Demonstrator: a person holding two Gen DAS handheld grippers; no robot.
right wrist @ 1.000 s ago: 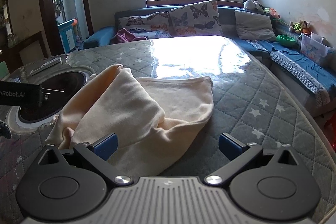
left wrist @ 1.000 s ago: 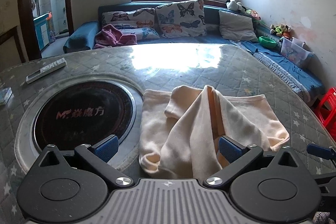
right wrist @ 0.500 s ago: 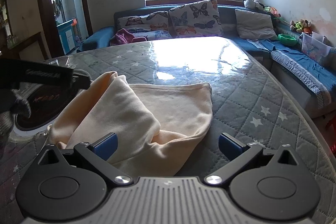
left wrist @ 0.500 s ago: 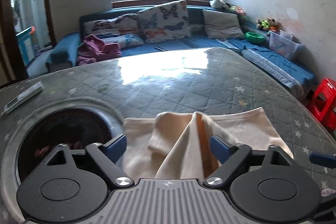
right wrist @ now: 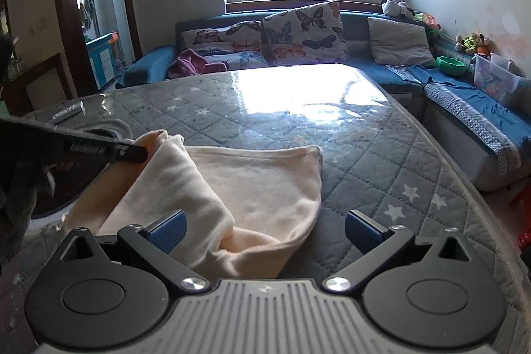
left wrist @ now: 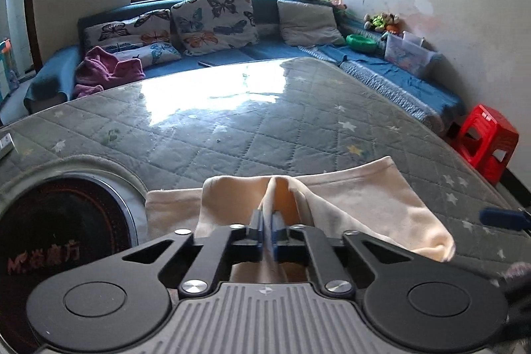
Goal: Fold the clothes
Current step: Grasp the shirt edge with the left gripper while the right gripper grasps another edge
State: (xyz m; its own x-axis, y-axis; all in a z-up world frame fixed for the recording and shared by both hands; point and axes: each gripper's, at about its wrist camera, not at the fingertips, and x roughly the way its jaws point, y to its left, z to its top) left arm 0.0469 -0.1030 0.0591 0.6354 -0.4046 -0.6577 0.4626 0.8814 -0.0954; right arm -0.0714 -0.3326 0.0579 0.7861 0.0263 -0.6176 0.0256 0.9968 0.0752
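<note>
A cream garment (left wrist: 365,204) lies crumpled on the quilted grey table (left wrist: 265,128), with a raised ridge of cloth at its near left. My left gripper (left wrist: 266,216) is closing its jaws on that ridge, and the blue pads press the fabric between them. From the right wrist the same garment (right wrist: 259,188) is spread in front, and the left gripper (right wrist: 139,153) reaches in from the left onto its upper fold. My right gripper (right wrist: 265,229) stands open just above the garment's near edge, its pads apart and holding nothing.
A round black cooktop (left wrist: 66,238) is set into the table on the left. A remote (right wrist: 68,111) lies at the far left edge. A blue sofa (left wrist: 265,48) with cushions runs behind and to the right. A red stool (left wrist: 488,145) stands right of the table.
My left gripper moved forward over the garment and its jaws went from wide open to shut on the raised fold. The right gripper crept slightly forward and stayed open.
</note>
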